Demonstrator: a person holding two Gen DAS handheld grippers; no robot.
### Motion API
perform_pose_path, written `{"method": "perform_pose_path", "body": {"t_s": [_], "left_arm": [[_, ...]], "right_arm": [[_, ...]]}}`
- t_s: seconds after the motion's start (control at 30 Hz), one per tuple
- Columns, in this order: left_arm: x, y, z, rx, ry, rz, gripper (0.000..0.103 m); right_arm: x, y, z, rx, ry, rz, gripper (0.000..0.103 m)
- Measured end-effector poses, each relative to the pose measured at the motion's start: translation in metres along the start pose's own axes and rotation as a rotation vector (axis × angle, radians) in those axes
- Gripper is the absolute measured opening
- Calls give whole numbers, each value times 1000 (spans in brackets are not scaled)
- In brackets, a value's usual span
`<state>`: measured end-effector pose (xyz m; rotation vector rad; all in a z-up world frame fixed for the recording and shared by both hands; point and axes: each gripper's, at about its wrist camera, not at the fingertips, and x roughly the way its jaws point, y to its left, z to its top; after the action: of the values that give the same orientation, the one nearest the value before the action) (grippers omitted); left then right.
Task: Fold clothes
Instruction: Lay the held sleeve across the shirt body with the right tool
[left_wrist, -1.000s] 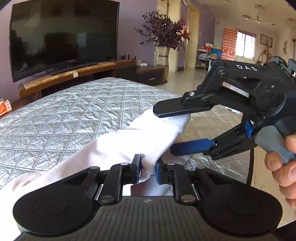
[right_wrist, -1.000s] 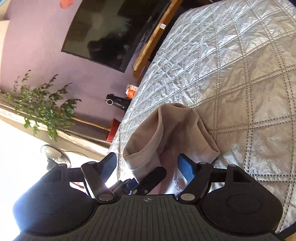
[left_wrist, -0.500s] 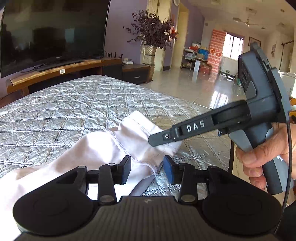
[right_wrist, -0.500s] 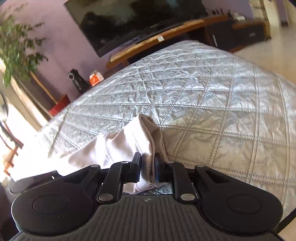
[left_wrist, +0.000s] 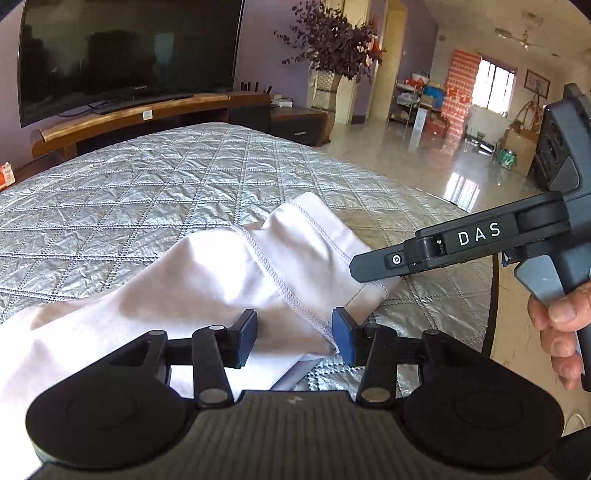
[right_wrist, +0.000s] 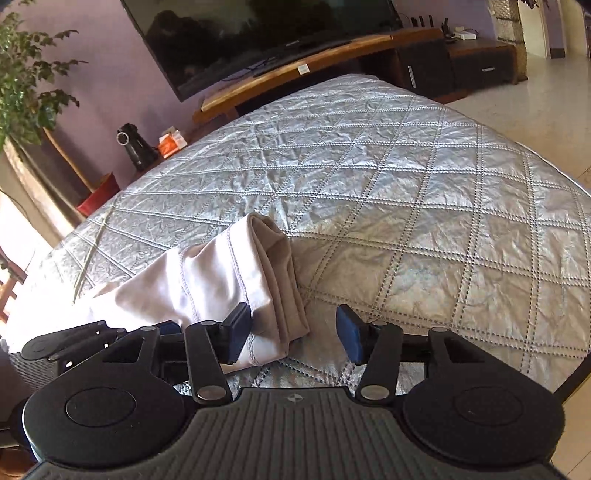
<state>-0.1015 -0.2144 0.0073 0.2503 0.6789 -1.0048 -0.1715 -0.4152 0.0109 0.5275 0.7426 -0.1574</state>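
A white garment (left_wrist: 207, 280) lies folded along the near part of the silver quilted bed (left_wrist: 155, 192). My left gripper (left_wrist: 295, 338) straddles its stitched hem; the jaws are opening, and the right pad (left_wrist: 343, 341) only brushes the cloth edge. In the right wrist view the garment's folded end (right_wrist: 258, 280) lies between the opening jaws of my right gripper (right_wrist: 293, 332), close to the left pad (right_wrist: 236, 332) and well apart from the other. That gripper also shows side-on at the right of the left wrist view, its tip over the hem, held by a person's hand (left_wrist: 557, 332).
A large television (left_wrist: 122, 51) sits on a long wooden stand (left_wrist: 147, 110) beyond the bed. A potted plant (left_wrist: 328, 48) stands by a doorway. The bed's right edge (left_wrist: 495, 295) drops to a shiny tiled floor (left_wrist: 424, 166). A leafy plant (right_wrist: 26, 85) stands at far left.
The left jaws, shut on the hem a second ago, have spread apart. The right gripper rolled upright, shut on the folded end half a second ago, and has since let go.
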Motion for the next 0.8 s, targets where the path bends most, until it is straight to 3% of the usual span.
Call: {"method": "perform_pose_path", "body": {"t_s": [0.1,0.17,0.23,0.37,0.47,0.67,0.8], "left_arm": [[2,0,0,-12,10,4,45],[3,1,0,-21,10,6,47],[4,0,0,-20,12,14,48],[4,0,-1,-20,6,21,49],[3,1,-2,-26,4,24,49],[3,0,-1,-37,4,22,49],[3,0,-2,-35,0,23,49]], "right_arm": [[6,3,-1,-7,-2,26,80],[11,6,2,-21,-7,19,77],[18,10,4,-30,3,34,29],[20,6,4,28,-8,66,29],[17,-21,5,215,17,166,41],[19,-30,2,306,53,210,43],[31,-25,8,289,65,199,25]]}}
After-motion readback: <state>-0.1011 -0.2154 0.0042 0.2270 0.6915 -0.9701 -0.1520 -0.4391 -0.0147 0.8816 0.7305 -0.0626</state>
